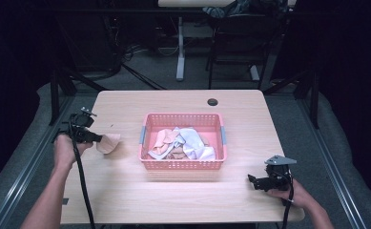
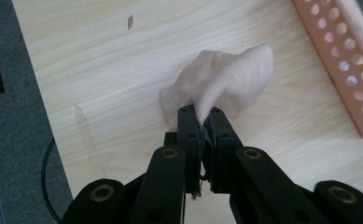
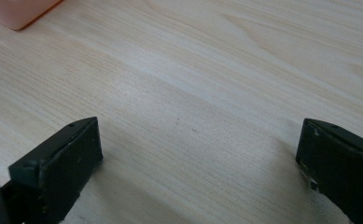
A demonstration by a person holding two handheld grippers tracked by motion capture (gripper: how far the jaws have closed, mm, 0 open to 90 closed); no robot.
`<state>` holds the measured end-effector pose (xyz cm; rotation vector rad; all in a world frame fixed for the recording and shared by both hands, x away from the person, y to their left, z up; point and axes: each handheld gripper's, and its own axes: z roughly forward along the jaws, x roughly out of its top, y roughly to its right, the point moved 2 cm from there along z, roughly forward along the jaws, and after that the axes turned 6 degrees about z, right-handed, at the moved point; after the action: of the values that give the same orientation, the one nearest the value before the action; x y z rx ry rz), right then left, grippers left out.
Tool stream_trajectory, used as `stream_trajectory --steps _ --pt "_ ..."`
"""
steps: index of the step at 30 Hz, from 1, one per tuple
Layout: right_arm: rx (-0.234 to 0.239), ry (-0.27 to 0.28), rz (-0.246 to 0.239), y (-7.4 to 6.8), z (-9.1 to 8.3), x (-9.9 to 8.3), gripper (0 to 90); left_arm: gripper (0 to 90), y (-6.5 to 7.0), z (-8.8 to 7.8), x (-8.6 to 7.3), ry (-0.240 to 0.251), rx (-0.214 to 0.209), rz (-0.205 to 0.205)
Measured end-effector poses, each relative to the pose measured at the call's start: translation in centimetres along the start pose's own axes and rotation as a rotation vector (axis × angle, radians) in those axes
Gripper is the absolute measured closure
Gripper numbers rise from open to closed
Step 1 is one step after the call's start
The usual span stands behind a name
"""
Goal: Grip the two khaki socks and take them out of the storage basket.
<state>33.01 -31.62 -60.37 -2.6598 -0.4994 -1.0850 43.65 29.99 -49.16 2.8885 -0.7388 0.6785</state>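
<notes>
A pink mesh basket (image 1: 182,165) stands mid-table with several crumpled cloths (image 1: 183,143) in pale peach, white and lilac inside. To its left my left gripper (image 1: 97,138) is shut on a beige cloth (image 1: 108,142), which hangs just over the tabletop. In the left gripper view the cloth (image 2: 221,84) bunches out beyond the closed jaws of that gripper (image 2: 202,119), with the basket's wall (image 2: 342,65) at the right. My right gripper (image 1: 251,181) rests low at the table's front right, its jaws wide apart; in the right gripper view (image 3: 198,154) only bare wood lies between them.
The wooden table (image 1: 126,200) has a dark cable hole (image 1: 212,101) near its far edge. A corner of the basket (image 3: 20,11) shows at the top left of the right gripper view. Black frame rails and grey carpet surround the table; a desk leg and chair stand beyond.
</notes>
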Motion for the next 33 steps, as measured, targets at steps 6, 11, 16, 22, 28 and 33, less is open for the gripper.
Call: stream_trajectory --steps 6,11,16,22,28,33 --pt "0.0 0.0 0.0 0.0 0.0 0.0 0.0 85.7 0.1 1.9 -0.7 -0.037 -0.008 -0.009" --pt "0.0 0.0 0.0 0.0 0.0 0.0 0.0 85.6 0.2 3.7 -1.3 -0.068 -0.003 -0.029" --pt "0.0 0.0 -0.001 0.0 0.0 0.0 0.0 85.0 0.0 5.2 -1.9 -0.091 -0.011 -0.054" --pt "0.0 0.0 -0.001 0.0 0.0 0.0 0.0 72.2 -0.5 5.9 -2.3 -0.086 -0.032 -0.088" --pt "0.0 0.001 -0.001 0.0 0.0 0.0 0.0 31.0 -0.7 4.0 -2.3 -0.001 -0.046 -0.139" --pt "0.0 0.0 0.0 0.0 0.0 0.0 0.0 17.1 -0.5 1.5 -1.7 0.062 -0.049 -0.132"
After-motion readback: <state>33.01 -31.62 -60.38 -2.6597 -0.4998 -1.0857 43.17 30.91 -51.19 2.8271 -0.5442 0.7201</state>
